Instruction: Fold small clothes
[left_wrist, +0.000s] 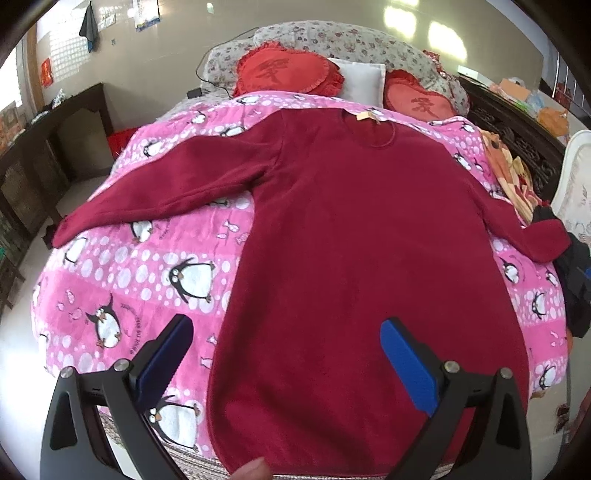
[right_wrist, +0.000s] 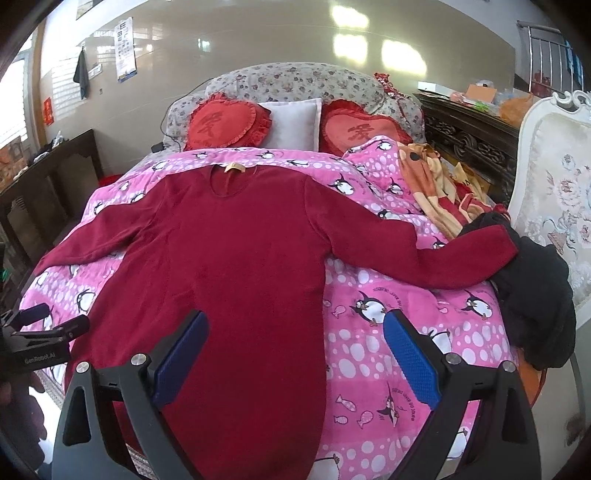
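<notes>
one red top (left_wrist: 351, 236), fleece-like, long-sleeved, lay flat and face up on a pink penguin blanket (left_wrist: 147, 266) covering a bed, neck toward the pillows, hem at the near edge. a tan label (left_wrist: 365, 116) showed inside the neckline. both sleeves were spread outward: one sleeve (left_wrist: 166, 192) ran across the blanket toward the bed's left edge, the other sleeve (right_wrist: 424, 254) reached the right edge, its cuff touching a heap of dark clothes (right_wrist: 535, 295). left gripper (left_wrist: 286, 343) hung above the hem, fingers wide apart, nothing between them; its left blue pad (left_wrist: 162, 365) was over the blanket, its right one over the top. right gripper (right_wrist: 295, 347) likewise stood with fingers wide apart and empty, above the top's right side, one pad over the cloth and one over the blanket. in the right view the left gripper (right_wrist: 48, 325) appeared at the left margin. at the head of the bed: two red heart cushions (right_wrist: 225, 123), a white pillow (right_wrist: 293, 123) between them, a floral bolster (right_wrist: 295, 79) behind. an orange patterned cloth (right_wrist: 436, 184) lay along the right side, beside a white carved chair (right_wrist: 554, 177). a fingertip (left_wrist: 255, 470) showed at the bottom edge of the left view.
</notes>
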